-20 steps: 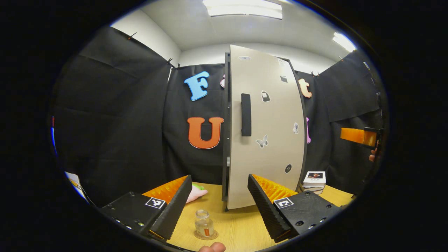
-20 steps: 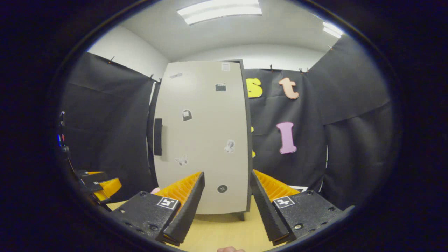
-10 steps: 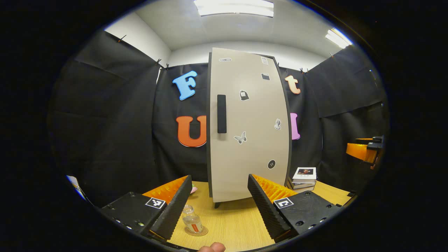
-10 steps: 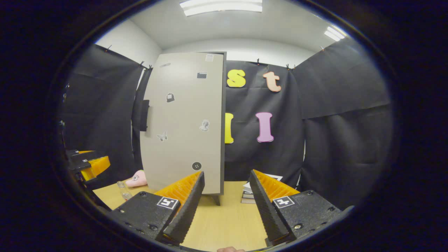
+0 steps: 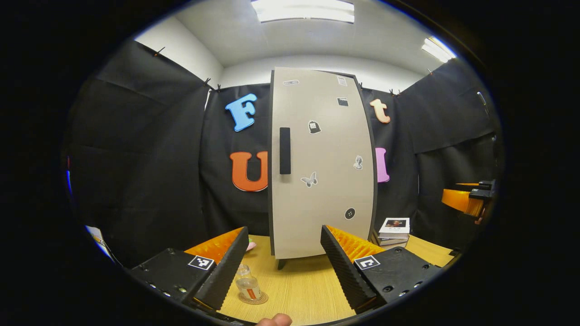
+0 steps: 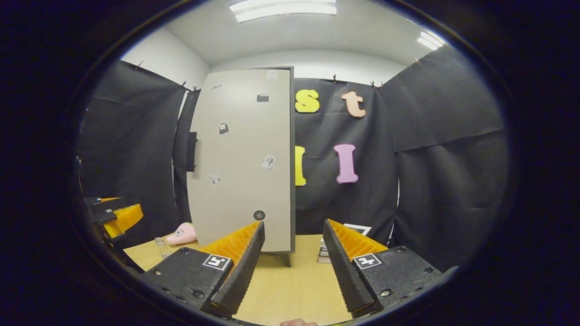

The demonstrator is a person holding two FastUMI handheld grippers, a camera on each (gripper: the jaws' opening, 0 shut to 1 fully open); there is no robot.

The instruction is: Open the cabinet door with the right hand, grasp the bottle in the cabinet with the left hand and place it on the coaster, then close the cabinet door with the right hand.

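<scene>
Bottle (image 5: 247,285) standing upright on the coaster (image 5: 253,298) on the desk (image 5: 303,290), in front of the cabinet door (image 5: 321,163), which sits flush and closed. Left gripper (image 5: 284,265) and right gripper (image 6: 293,265): fingers spread wide, both empty, above the desk.

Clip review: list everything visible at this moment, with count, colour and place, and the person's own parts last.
cabinet door: one, beige with small stickers, shut, at the table's back
door handle: one, black, on the door's left edge
bottle: one, clear glass, upright on the coaster
coaster: one, brown, on the table's front
table: one, light wood
pink toy: one, left of the cabinet
books: small stack, right of the cabinet
left gripper: open, black with orange fingers
right gripper: open, black with orange fingers
</scene>
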